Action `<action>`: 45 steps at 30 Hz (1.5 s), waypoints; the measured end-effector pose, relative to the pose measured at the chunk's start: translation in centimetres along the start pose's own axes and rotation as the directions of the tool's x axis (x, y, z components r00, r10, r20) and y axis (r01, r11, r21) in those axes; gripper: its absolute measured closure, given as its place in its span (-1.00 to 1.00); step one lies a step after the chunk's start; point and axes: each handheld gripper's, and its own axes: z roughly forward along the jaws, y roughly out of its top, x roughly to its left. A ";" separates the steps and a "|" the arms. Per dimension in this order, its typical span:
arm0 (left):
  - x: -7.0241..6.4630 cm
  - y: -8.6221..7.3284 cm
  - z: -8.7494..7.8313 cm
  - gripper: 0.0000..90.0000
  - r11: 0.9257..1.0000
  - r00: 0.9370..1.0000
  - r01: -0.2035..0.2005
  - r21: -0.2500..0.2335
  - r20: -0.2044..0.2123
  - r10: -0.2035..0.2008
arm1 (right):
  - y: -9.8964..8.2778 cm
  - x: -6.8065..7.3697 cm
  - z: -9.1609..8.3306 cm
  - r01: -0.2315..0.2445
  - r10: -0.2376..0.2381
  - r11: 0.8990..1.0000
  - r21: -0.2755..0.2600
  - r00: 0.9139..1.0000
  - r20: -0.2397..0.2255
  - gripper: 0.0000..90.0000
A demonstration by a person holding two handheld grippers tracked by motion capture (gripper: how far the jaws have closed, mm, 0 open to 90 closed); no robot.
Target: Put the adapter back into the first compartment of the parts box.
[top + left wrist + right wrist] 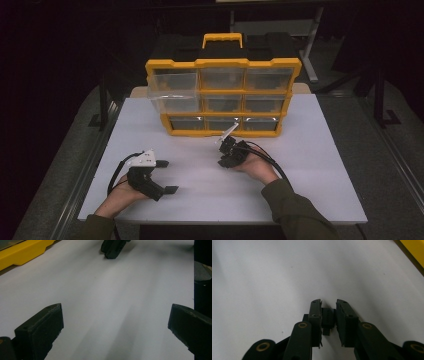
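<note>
A yellow and black drawer organizer [222, 63] stands at the back of the white table [310, 170]. Its top-left clear drawer [172, 91] is pulled out. My left gripper [167, 176] rests low near the front left, jaws wide apart and empty; the left gripper view shows it [115, 308] over bare table. My right gripper [225, 162] sits in front of the organizer, pointing back towards the person. In the right gripper view its jaws [329, 302] stand nearly together, pinching a small black block [328, 316].
The organizer's yellow base [22, 252] lies at the upper left of the left gripper view, and the other gripper's tip [112, 248] at the top. Dark floor and metal stands surround the table. Cables trail from both grippers towards the front edge.
</note>
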 end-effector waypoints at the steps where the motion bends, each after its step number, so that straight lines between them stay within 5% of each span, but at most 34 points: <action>1: 0.0 0.0 0.0 -1.00 1.000 1.000 0.000 0.000 0.000 0.000 | 0.0 0.0 0.0 0.000 0.000 1.000 -0.001 1.000 0.000 0.63; 25: 0.0 0.0 0.0 -1.00 1.000 1.000 0.001 -0.002 0.001 -0.001 | -0.1 -0.2 -0.2 0.026 -0.026 1.000 -0.003 1.000 -0.010 0.68; 45: 0.0 0.0 0.0 -1.00 1.000 1.000 0.004 0.000 0.001 -0.004 | 0.5 0.0 -2.5 0.046 -0.046 0.999 -0.018 0.998 -0.052 0.68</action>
